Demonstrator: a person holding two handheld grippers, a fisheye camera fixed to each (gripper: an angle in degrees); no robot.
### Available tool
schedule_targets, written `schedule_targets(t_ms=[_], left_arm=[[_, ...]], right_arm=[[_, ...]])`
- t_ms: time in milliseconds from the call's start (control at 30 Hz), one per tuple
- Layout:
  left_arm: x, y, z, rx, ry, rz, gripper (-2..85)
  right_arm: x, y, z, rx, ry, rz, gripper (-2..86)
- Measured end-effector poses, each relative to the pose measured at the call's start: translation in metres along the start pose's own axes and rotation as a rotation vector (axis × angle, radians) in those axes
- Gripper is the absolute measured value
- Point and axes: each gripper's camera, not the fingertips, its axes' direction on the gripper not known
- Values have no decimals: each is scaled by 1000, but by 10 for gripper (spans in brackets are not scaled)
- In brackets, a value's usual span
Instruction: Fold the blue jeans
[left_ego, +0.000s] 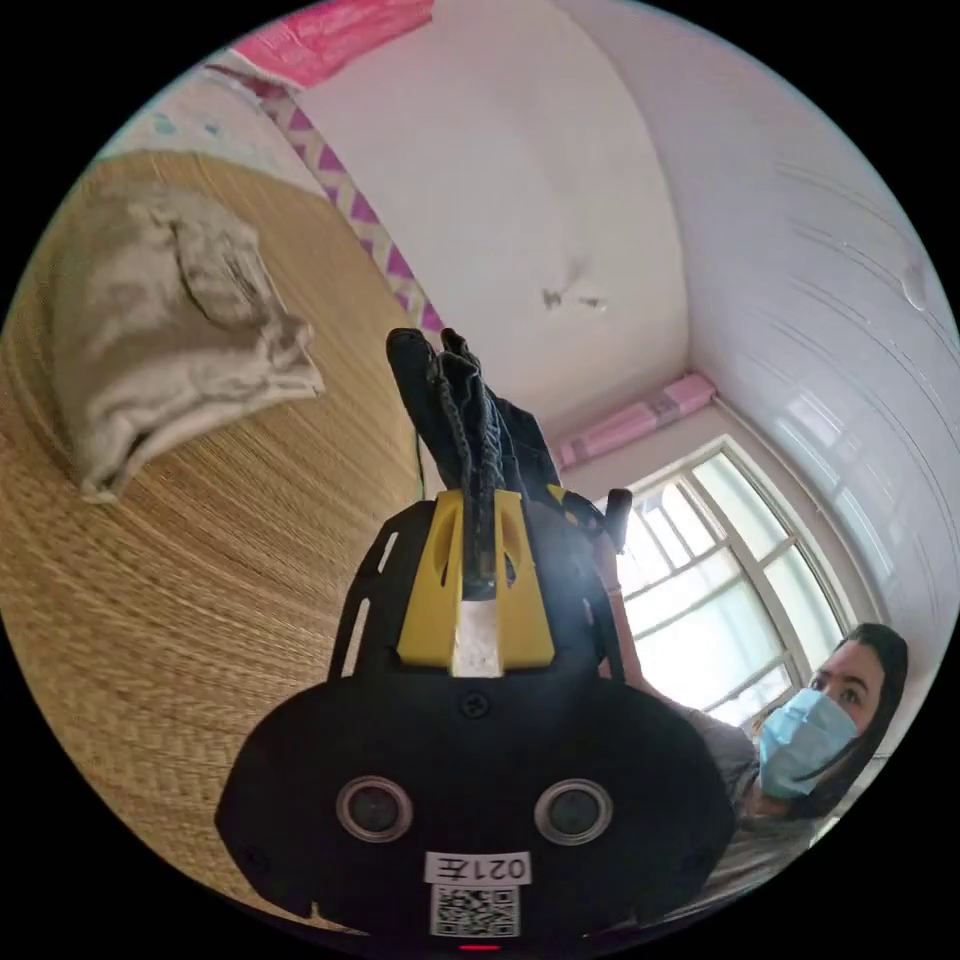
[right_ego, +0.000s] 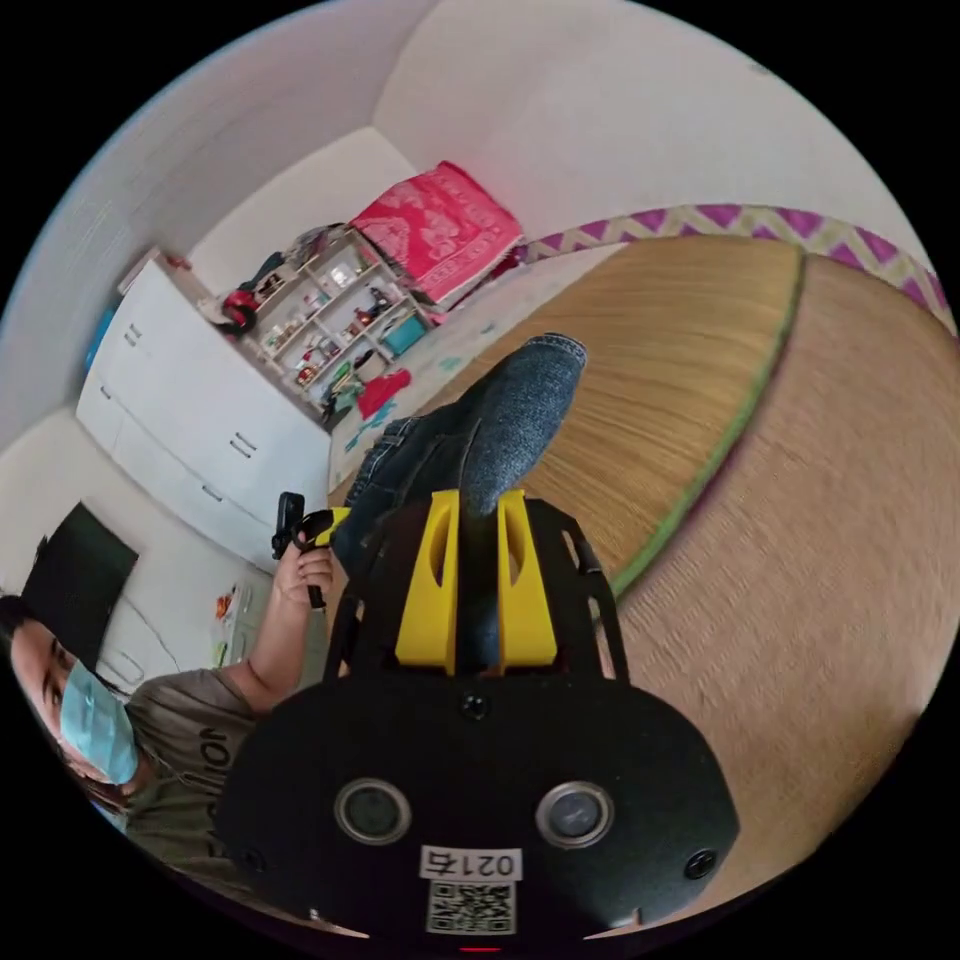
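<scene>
The blue jeans (left_ego: 470, 420) stick up as a dark bunched edge from between the yellow jaws of my left gripper (left_ego: 478, 500), which is shut on them and lifted off the woven straw mat (left_ego: 200, 560). In the right gripper view a leg of the jeans (right_ego: 520, 410) rises out of my right gripper (right_ego: 478, 500), whose yellow jaws press on the denim. The rest of the jeans (right_ego: 400, 460) hangs toward the other gripper (right_ego: 320, 525), held in the person's hand (right_ego: 300, 570).
A crumpled grey-beige garment (left_ego: 170, 330) lies on the mat. The mat (right_ego: 800, 560) has a green seam and a purple zigzag border (right_ego: 750, 220). White cabinets (right_ego: 190, 400), cluttered shelves (right_ego: 340, 340), a pink blanket (right_ego: 440, 230) and a window (left_ego: 730, 580) ring the room. The masked person (left_ego: 800, 740) stands close.
</scene>
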Motion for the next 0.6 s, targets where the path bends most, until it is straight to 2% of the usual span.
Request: schedule_targets(t_ms=[100, 200, 300, 400, 433, 467, 500, 600], left_arm=[[-2, -41, -80, 170, -70, -11, 45], [-20, -79, -135, 307, -133, -35, 47], [-69, -104, -165, 384, -215, -115, 53], [-151, -104, -172, 327, -289, -317, 52], [-164, -101, -174, 314, -275, -340, 49], [-177, -93, -183, 333, -162, -335, 37], [-175, -85, -193, 351, -115, -339, 20], [-119, -74, -210, 366, -169, -223, -3]], right_arm=[[-31, -100, 65, -49, -60, -115, 62], [-64, -176, 135, -59, -3, -200, 73], [-72, -213, 202, -83, 133, -177, 97], [-63, -199, 253, -204, 229, -177, 100], [-55, -183, 259, -226, 231, -160, 87], [-51, -174, 258, -228, 226, -155, 81], [-46, -154, 251, -233, 214, -168, 73], [-42, -92, 214, -271, 282, -249, 43]])
